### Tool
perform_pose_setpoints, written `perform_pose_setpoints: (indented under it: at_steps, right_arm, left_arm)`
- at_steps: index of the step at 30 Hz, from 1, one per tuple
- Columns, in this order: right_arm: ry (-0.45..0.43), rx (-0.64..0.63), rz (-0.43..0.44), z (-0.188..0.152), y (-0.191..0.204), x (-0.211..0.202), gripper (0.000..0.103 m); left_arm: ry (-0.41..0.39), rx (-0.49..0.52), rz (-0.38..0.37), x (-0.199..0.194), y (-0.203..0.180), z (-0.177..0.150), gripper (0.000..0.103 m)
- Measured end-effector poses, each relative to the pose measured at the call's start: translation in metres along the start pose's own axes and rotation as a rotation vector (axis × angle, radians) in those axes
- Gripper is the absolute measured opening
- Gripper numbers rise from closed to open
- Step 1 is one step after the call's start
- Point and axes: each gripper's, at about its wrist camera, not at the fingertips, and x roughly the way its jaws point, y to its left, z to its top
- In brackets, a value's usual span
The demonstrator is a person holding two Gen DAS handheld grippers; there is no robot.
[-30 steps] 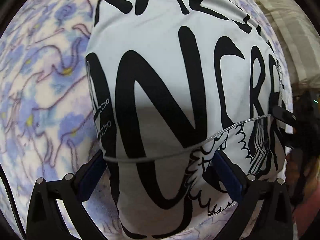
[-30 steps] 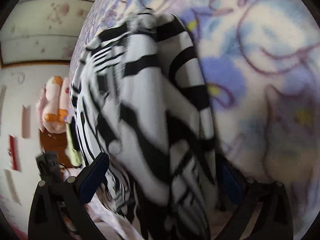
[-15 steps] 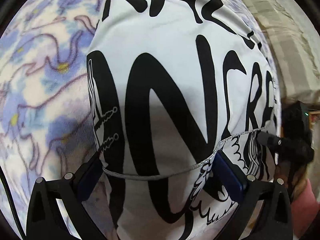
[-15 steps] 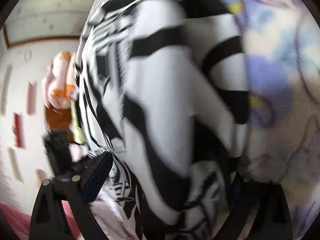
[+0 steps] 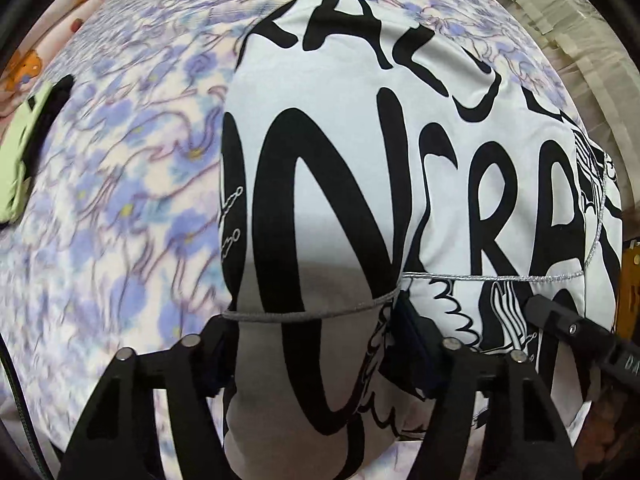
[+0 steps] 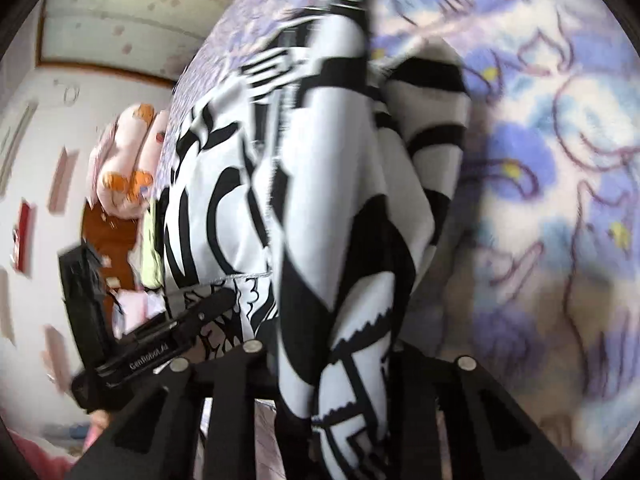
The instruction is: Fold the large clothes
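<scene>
1. Garment (image 5: pixel 344 184) edge in our left gripper (image 5: pixel 316 344), left wrist view: the white shirt with bold black lettering lies spread over the blue-flowered blanket (image 5: pixel 120 208) on the bed, and we have its near hem clenched between the two padded fingers (image 5: pixel 412 340), the grey stitched seam bowed across the gap. The tip of our right gripper (image 5: pixel 568 332) enters at lower right, touching the same hem. We judge the main risk here to be a slipped hem: the fabric looks smooth, and a quick lift could pull it out of the pads or drag the whole shirt askew over the fleecy blanket. A green and black object (image 5: pixel 28 148) lies at the blanket's far left edge, well apart from the shirt.

2. Bunched cloth in our right gripper (image 6: pixel 336 376), right wrist view: a thick, twisted fold of the garment (image 6: pixel 344 200) runs down between the fingers (image 6: pixel 460 408), which are closed around it. The picture is blurred. The left gripper (image 6: pixel 160 344) shows at lower left, just beside the hem. We judge that this gather holds more than one layer, so the fold could come out lopsided or creased, and that uneven motion of the two hands would skew the edge.

3. Containers: we see none in either view, and so no contents to report; a pink cushion (image 6: pixel 124 168) with orange figures lies beyond the bed.
</scene>
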Motion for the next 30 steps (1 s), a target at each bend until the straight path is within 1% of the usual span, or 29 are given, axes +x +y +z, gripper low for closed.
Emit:
perform_pose_setpoints:
  at_steps: [2,6,9,12,13,14,16,17,18,19,21,23,24,25,27,28,30]
  right_arm:
    - [0.003,-0.01,-0.025,-0.012,0.012,-0.004,0.022]
    - [0.036,-0.029,-0.078,-0.043,0.03,-0.013,0.021]
    - [0.073,-0.036,-0.114,-0.071,0.048,-0.016,0.019]
    - [0.118,-0.068,-0.171,-0.104,0.076,-0.014,0.018]
    - [0.135,-0.073,-0.186,-0.117,0.089,-0.014,0.018]
    - [0.144,-0.069,-0.197,-0.126,0.091,-0.014,0.018]
    - [0.156,-0.033,-0.217,-0.146,0.119,-0.011,0.017]
    - [0.161,-0.032,-0.227,-0.155,0.131,-0.01,0.017]
    - [0.168,-0.054,-0.249,-0.165,0.154,-0.005,0.017]
    - [0.173,-0.068,-0.261,-0.172,0.174,0.001,0.017]
    - [0.186,-0.071,-0.27,-0.184,0.21,0.012,0.017]
    - [0.193,-0.069,-0.265,-0.198,0.23,0.011,0.017]
    - [0.19,-0.074,-0.26,-0.203,0.244,0.011,0.017]
    - [0.186,-0.078,-0.254,-0.211,0.265,0.017,0.017]
    - [0.173,-0.078,-0.237,-0.22,0.307,0.028,0.017]
    - [0.158,-0.083,-0.225,-0.223,0.336,0.038,0.017]
    - [0.126,-0.107,-0.205,-0.228,0.369,0.046,0.017]
  left_arm:
    - [0.02,-0.025,-0.004,-0.01,0.005,-0.018,0.063]
    - [0.079,-0.038,-0.037,-0.025,0.015,-0.063,0.062]
    - [0.126,-0.026,-0.044,-0.038,0.029,-0.098,0.062]
    - [0.161,-0.011,-0.061,-0.054,0.048,-0.128,0.06]
    - [0.175,-0.008,-0.068,-0.063,0.059,-0.139,0.06]
    - [0.187,-0.011,-0.073,-0.069,0.068,-0.146,0.059]
    - [0.205,-0.002,-0.073,-0.085,0.093,-0.156,0.058]
    - [0.205,0.008,-0.073,-0.093,0.105,-0.161,0.056]
    - [0.201,0.02,-0.073,-0.102,0.116,-0.167,0.056]
    - [0.195,0.04,-0.071,-0.115,0.135,-0.171,0.055]
    - [0.185,0.038,-0.082,-0.139,0.171,-0.176,0.054]
    - [0.169,0.033,-0.102,-0.161,0.219,-0.172,0.054]
    - [0.156,0.031,-0.113,-0.175,0.249,-0.172,0.053]
    - [0.148,0.029,-0.119,-0.184,0.269,-0.168,0.053]
    - [0.109,0.036,-0.12,-0.203,0.316,-0.16,0.053]
    - [0.073,0.05,-0.111,-0.217,0.344,-0.156,0.053]
    - [0.033,0.057,-0.091,-0.234,0.384,-0.148,0.053]
